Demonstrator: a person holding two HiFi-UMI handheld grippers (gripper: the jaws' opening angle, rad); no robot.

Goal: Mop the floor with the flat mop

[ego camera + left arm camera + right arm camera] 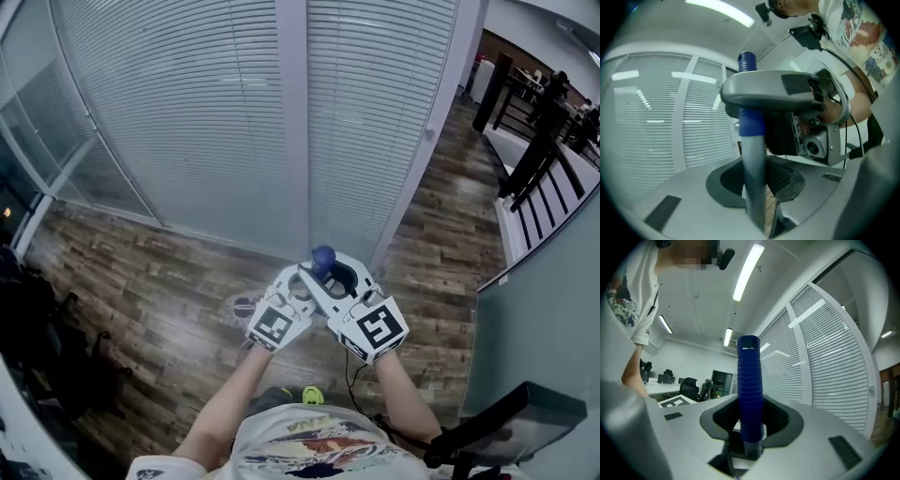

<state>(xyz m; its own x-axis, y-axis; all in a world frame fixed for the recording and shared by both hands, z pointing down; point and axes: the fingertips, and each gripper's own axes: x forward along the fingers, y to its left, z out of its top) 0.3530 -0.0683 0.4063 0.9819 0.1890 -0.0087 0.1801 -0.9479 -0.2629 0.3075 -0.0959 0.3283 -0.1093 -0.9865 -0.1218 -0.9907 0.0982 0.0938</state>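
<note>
Mop: only the pole shows, a grey shaft topped by a blue ribbed grip. I cannot make out the mop head in any view.
Pole vs. tools: it stands roughly upright and passes through both sets of jaws. From the head view it is seen almost end-on, blue tip uppermost.
Left gripper: jaws clamped on the grey shaft, just below the lower edge of the grip.
Right gripper: jaws clamped on the grip itself. The top of the grip sticks up well clear of the jaws.
Stacking: in the left gripper view the right gripper sits directly above on the pole, close over the left one.
Hands: both grippers are held side by side in front of the torso, bodies touching or nearly so. Their marker cubes face up at the head camera and the jaws point about level, away from the person.
Arms: the left forearm and right forearm reach forward and converge at the pole.
Surroundings: a wood-plank floor lies below, with a wall of blinds near ahead.
</note>
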